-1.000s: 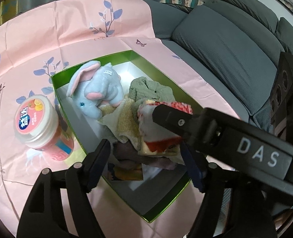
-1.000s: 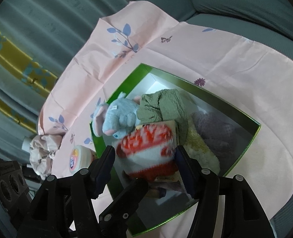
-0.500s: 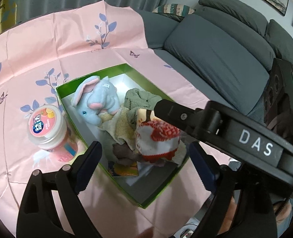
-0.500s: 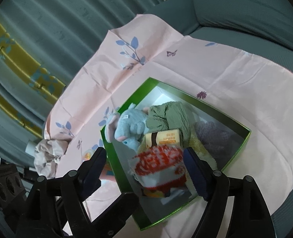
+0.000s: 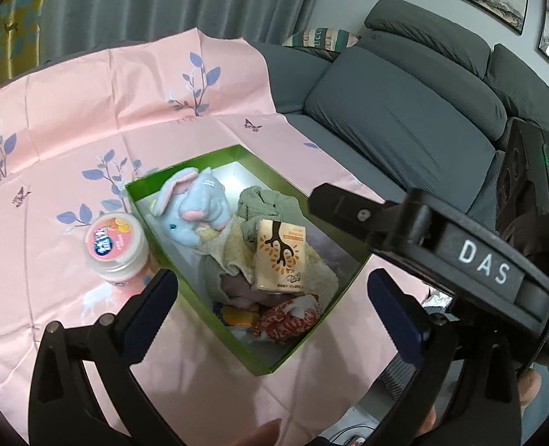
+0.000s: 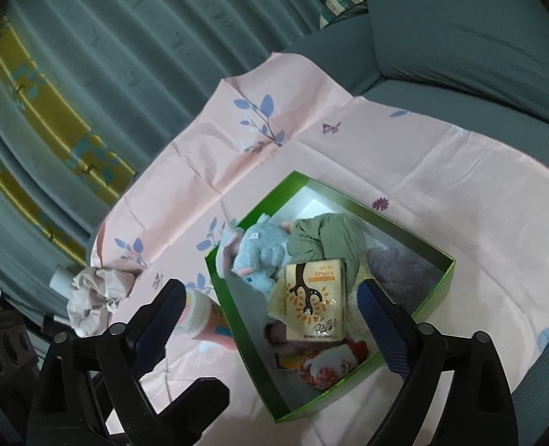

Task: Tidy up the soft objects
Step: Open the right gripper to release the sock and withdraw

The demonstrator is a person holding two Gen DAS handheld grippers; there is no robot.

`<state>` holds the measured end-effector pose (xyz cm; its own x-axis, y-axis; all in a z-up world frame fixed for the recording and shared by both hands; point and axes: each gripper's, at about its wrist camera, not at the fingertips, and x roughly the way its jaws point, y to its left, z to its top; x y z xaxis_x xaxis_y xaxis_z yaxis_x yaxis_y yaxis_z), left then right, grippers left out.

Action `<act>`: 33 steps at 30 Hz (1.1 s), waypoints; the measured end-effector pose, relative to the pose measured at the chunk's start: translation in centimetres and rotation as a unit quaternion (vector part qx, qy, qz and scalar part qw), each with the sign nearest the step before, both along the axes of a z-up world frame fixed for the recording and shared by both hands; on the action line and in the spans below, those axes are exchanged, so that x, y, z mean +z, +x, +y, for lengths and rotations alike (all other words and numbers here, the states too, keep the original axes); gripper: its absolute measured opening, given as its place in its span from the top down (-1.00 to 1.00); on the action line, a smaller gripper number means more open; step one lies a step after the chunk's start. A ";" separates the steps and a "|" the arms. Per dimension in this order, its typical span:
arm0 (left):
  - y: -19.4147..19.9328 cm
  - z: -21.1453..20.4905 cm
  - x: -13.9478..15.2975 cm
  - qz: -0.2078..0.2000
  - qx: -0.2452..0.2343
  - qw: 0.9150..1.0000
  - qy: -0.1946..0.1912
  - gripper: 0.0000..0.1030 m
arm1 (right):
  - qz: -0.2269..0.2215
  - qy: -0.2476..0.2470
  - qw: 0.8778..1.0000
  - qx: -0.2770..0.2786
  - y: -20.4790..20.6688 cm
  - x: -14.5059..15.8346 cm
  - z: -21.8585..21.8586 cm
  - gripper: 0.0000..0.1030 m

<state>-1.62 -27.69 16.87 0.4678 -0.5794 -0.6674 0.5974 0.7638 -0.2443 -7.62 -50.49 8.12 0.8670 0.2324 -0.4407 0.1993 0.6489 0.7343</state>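
Both grippers, left gripper (image 5: pixel 270 297) and right gripper (image 6: pixel 270 316), jaws opening, nothing between. Red-white soft toy (image 5: pixel 287 317) in green box (image 5: pixel 348 286), just below-ahead; likely light, squashy; pinch mid-body.

"DAS" in white capitals on the black bar of the other gripper (image 5: pixel 482 262), seen from the left wrist view. "GUCCI"-like letters, only partly legible, repeated along the stripes of a cushion (image 5: pixel 321 39) at the back of the sofa. White Chinese characters on a blue patch on the pink lid of a round jar (image 5: pixel 113 239), too small to make out surely. Brown tree emblem and small printed lines on a cream drink carton (image 5: pixel 280 256) in the green box (image 5: pixel 348 282); script at its lower edge unreadable in both views. Small white tag on the plush elephant (image 5: pixel 192 212), print illegible.
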 end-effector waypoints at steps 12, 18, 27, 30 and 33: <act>-1.2 1.6 1.4 -0.019 0.011 1.000 -0.001 -0.97 | -0.018 -0.031 0.999 -0.032 -2.4 1.9 0.4 -0.86; -1.4 1.8 1.3 -0.012 0.012 1.000 0.005 -0.97 | -0.012 -0.049 0.998 -0.042 -2.8 2.6 0.8 -0.86; -1.6 1.8 1.0 -0.001 0.008 1.000 0.006 -0.97 | -0.008 -0.057 0.997 -0.041 -2.8 2.8 1.0 -0.87; -1.6 1.9 0.9 0.005 0.005 1.000 0.000 -0.97 | -0.002 -0.060 0.997 -0.044 -2.8 2.6 1.0 -0.87; -1.5 2.0 0.8 0.009 0.005 1.000 0.000 -0.97 | 0.010 -0.063 0.997 -0.046 -2.5 2.4 1.0 -0.87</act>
<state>-3.17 -25.73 17.67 0.4611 -0.5745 -0.6762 0.5855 0.7696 -0.2546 -10.16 -49.48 10.48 0.8727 0.0942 -0.4790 0.2757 0.7147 0.6428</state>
